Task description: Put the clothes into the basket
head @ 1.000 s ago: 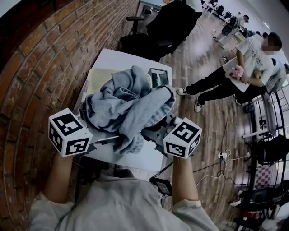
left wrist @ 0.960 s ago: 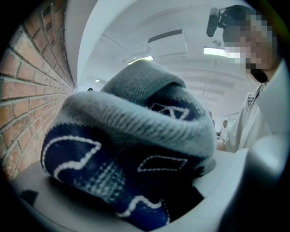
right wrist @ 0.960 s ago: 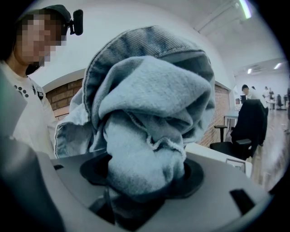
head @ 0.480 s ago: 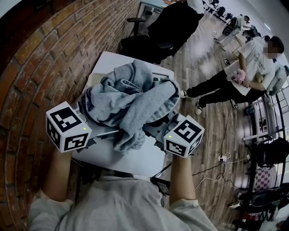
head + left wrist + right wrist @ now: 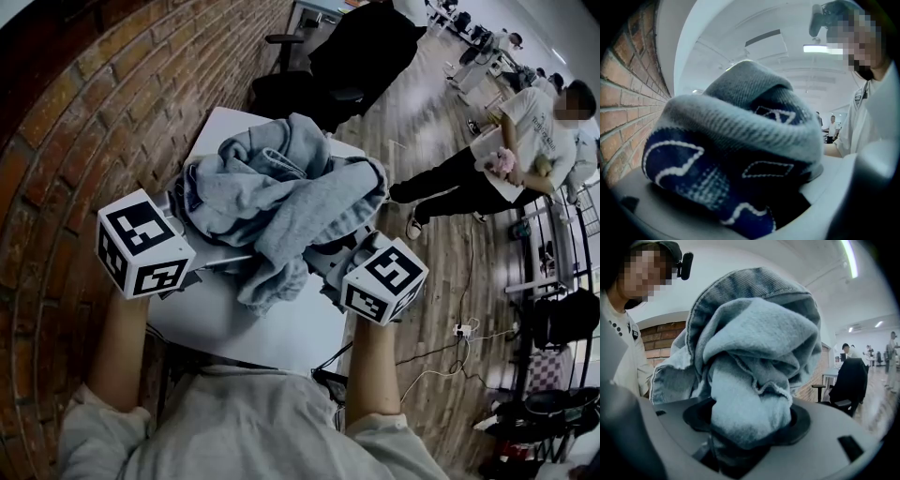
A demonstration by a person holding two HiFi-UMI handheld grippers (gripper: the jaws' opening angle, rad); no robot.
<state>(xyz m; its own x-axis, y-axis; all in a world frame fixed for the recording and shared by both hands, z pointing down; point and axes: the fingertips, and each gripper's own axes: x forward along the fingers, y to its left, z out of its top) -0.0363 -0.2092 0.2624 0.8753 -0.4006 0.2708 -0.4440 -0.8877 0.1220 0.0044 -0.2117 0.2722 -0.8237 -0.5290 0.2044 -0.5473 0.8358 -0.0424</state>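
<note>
A bundle of grey-blue clothes [image 5: 281, 192] hangs above the white table [image 5: 291, 333], carried between both grippers. My left gripper [image 5: 192, 267] holds its left underside. In the left gripper view the jaws are shut on a navy knit with a white pattern [image 5: 712, 187], with a grey ribbed fold [image 5: 740, 122] lying over it. My right gripper [image 5: 328, 267] holds the right side, its jaws shut on a pale grey sweatshirt [image 5: 745, 399] with denim [image 5: 754, 287] draped over the top. The cloth hides the fingertips of both grippers. No basket shows in any view.
A brick wall [image 5: 84, 122] runs close along the left of the table. A black office chair [image 5: 328, 66] stands behind the table's far end. A person [image 5: 497, 150] is on the wooden floor to the right. Cables and a power strip [image 5: 461, 326] lie on the floor.
Both grippers have raised the bundle and carried it toward the far end of the table. It now covers the beige and dark things seen there a second ago.
</note>
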